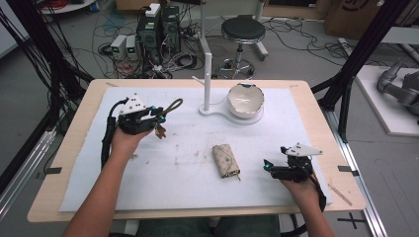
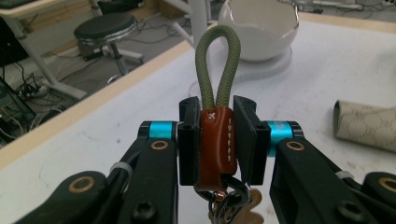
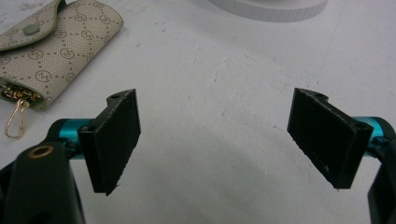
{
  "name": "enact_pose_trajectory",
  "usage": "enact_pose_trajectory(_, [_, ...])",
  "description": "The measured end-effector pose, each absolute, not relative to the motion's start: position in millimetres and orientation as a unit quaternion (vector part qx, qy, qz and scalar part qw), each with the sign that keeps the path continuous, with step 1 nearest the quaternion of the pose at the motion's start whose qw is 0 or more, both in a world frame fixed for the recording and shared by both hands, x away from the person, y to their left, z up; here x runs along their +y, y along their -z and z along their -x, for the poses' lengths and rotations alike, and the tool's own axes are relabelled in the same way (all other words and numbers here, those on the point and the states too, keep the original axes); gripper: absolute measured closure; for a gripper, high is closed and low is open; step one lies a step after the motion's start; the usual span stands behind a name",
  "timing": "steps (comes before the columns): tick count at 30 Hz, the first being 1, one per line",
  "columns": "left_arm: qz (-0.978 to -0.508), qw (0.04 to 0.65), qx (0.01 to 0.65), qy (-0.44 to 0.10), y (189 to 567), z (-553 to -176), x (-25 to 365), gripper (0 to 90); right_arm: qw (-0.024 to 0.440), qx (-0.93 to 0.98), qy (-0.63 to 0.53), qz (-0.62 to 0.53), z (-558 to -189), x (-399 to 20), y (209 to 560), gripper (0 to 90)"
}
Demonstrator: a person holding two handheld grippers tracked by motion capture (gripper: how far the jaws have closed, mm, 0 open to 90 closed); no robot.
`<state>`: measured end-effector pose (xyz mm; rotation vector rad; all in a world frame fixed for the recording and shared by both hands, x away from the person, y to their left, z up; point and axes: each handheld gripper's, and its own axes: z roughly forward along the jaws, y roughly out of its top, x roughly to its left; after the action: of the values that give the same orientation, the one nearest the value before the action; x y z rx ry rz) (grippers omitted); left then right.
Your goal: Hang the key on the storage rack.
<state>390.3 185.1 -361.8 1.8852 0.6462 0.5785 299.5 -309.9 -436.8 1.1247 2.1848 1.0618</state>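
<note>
Brown leather key strap (image 2: 216,147) with green cord loop pinched in my left gripper (image 2: 217,140), my right gripper (image 3: 229,140) wide apart above the white mat (image 3: 224,84), patterned key pouch (image 3: 56,51) nearby.

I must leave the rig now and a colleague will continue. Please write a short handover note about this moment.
Left gripper: shut on the brown leather keychain; its green cord loop points toward the white bowl.
Right gripper: open, holding nothing, low over the white mat.
Beige key pouch: lying on the mat in the middle, apart from both grippers.
White stand: beside the bowl, nothing hanging on it.
Done: keychain lifted.
Left: probably place or hang the keychain; the goal is a guess.
</note>
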Motion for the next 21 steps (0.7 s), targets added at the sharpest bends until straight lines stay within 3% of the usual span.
enact_pose_trajectory(21, [-0.784,0.502,0.217,-0.293,288.1,-416.7,123.1,72.4,0.226,0.798,-0.385,-0.405,-300.7,-307.2,437.5,17.6])
